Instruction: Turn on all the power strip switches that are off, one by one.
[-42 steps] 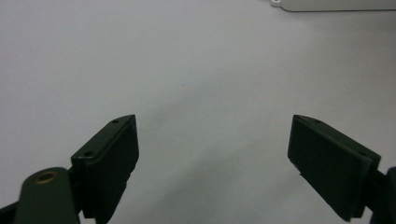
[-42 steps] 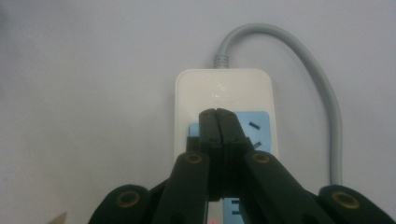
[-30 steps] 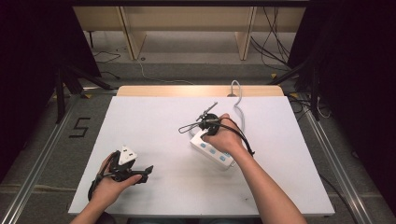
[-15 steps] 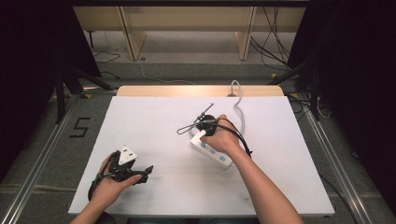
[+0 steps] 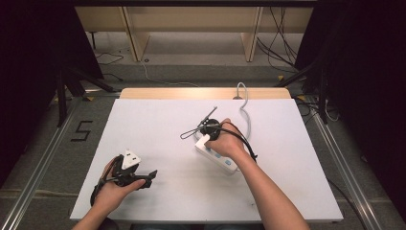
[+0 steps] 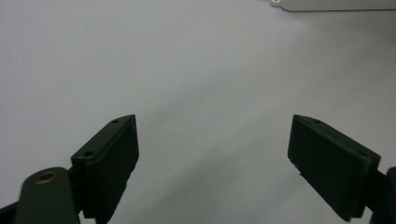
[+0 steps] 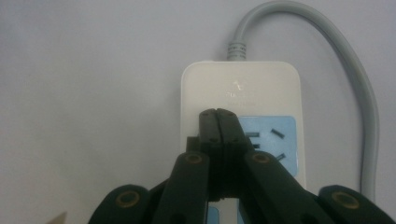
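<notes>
A white power strip [image 5: 221,159] with blue sockets [image 7: 273,135] lies slantwise at mid-table, and its grey cable [image 5: 246,116] runs to the far edge. My right gripper [image 5: 208,135] is above the strip's upper-left end. In the right gripper view its jaws [image 7: 218,114] are shut flat against each other with nothing between them, tips over the socket nearest the cable [image 7: 359,93]. My left gripper [image 5: 145,178] rests near the front left of the table, jaws pointing right. In the left gripper view it [image 6: 212,126] stands wide open over bare table.
The white table [image 5: 158,124] has a wooden strip along its far edge [image 5: 201,92]. A corner of the power strip [image 6: 327,3] shows at the top of the left gripper view. Dark stands and cables lie on the floor beyond the table.
The right hand has edged very slightly to the left over the strip. The left hand and its gripper have kept still.
</notes>
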